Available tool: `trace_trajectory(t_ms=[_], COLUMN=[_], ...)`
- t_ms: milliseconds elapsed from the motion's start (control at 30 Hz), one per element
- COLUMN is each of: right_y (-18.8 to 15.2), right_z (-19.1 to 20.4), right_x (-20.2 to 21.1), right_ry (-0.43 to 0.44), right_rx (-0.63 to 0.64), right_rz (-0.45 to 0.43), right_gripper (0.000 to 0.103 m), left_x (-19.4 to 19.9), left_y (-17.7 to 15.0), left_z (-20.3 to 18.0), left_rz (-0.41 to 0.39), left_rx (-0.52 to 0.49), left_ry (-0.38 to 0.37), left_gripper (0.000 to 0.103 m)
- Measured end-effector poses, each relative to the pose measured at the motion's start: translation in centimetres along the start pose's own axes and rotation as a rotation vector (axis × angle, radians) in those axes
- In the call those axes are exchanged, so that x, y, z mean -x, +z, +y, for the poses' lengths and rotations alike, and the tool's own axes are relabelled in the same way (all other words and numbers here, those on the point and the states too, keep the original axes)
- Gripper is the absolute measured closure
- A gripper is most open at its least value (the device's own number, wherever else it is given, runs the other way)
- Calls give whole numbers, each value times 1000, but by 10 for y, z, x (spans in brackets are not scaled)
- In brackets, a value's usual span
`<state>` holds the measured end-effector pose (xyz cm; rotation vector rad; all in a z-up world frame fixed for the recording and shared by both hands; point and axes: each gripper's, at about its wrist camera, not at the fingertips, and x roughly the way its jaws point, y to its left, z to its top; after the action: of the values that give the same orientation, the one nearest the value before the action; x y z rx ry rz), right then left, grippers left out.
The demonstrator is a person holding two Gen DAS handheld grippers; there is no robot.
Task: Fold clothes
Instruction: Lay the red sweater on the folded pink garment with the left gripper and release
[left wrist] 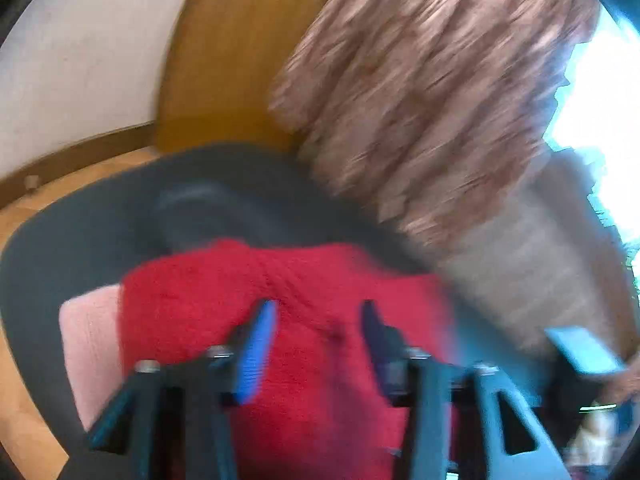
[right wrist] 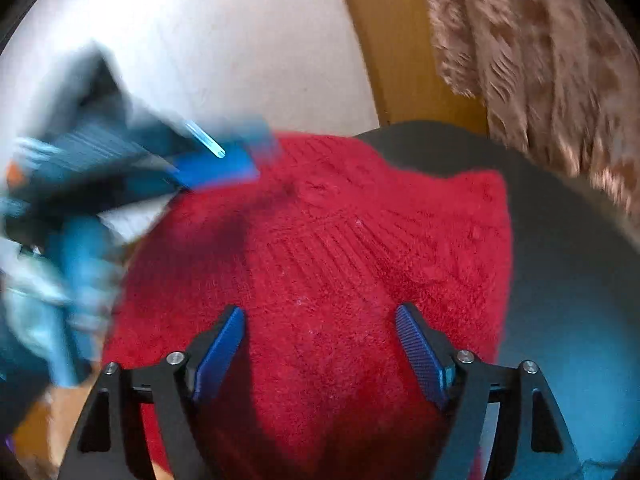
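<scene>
A white wall [right wrist: 208, 48], a wooden door panel [left wrist: 224, 72] and a brown patterned curtain [left wrist: 420, 92] stand behind a dark round table [left wrist: 72, 240], which sits on a wooden floor [left wrist: 20, 408]. On the table lies a red knitted sweater [right wrist: 340, 264], bunched into a rough heap with ribbed knit showing across its top; in the left wrist view a pale pink cloth [left wrist: 88, 344] peeks out from beneath its left edge. The left gripper [left wrist: 320, 312] hovers above the sweater with its blue-padded fingers [left wrist: 256, 352] spread apart, nothing between them. The right gripper [right wrist: 320, 316] is likewise over the sweater's near part, its jaws released wide and holding nothing. In the right wrist view the left gripper appears as a blurred blue and black shape at the sweater's far left edge, too smeared to tell whether it touches the knit.
</scene>
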<state>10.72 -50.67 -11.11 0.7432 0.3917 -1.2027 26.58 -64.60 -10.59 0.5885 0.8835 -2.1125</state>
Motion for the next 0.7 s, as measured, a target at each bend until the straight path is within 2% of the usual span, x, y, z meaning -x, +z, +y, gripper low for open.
trace_trajectory(t_ms=[33,100,200,333,433,500,533,567,700], right_y=[-3,-13,-22,-14,-8,-1,1,3,1], right_z=[-3,-4,12,13,28,33,36,41,61], right_x=[-3,-3,-4,-8,11,23,34,49,93], right_ry=[5,11,-54,-89,-132,-159,-167,-172,-208], right_rx=[-16,-28,30,8,13,20,21,22,3], right_rz=[-19,-65,-87,-74,-38,-26,-42,-76,-133], right_gripper=[24,24,24,24,23,22,22,21,14], left_x=[-11,-11,-13,-15,9,34,49,65,125], left_y=[-3,-4,-15,-8,-7,-5,-4,-6,-23], left_z=[12,26,2,-4,-15,-23,-28,-33,-59], left_rz=[-5,-16,-39,-37,-54,-78,-97,-127,-219], left_rx=[15,75,-100,-102,-126,-128,-128,-128,-143], left_ry=[19,-55,81,130,161,182,199,225,342], left_gripper=[101,101,101,101,101,82,59,47,47])
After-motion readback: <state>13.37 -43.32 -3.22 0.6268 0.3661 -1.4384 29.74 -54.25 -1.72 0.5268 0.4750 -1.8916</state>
